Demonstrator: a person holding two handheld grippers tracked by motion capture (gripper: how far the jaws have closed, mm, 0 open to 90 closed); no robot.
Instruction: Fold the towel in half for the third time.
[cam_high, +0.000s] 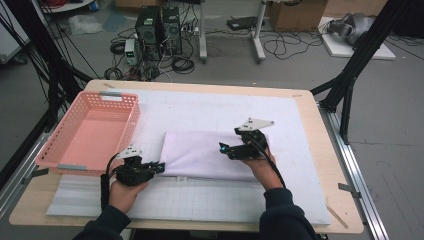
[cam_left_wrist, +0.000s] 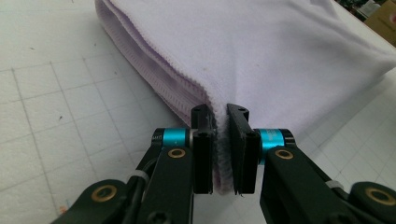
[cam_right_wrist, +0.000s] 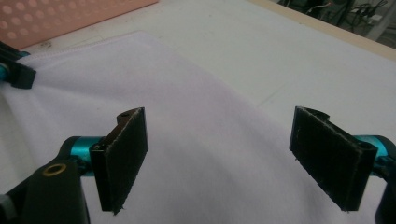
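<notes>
Towel (cam_high: 207, 154), folded, pale lilac, lies mid-mat just right of the pink basket (cam_high: 90, 131). Your left gripper (cam_left_wrist: 221, 140) is clamped on its near-left corner, fabric pinched btwn the pads. Your right gripper (cam_right_wrist: 233, 158) hangs over the towel's right part, jaws wide apart, nothing btwn them.

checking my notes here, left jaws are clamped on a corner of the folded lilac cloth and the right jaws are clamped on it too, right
Not quite. The left gripper is indeed clamped on a corner of the folded lilac fleece cloth, but the right gripper is not: the right gripper view shows its jaws standing wide apart above the cloth, gripping nothing.
</notes>
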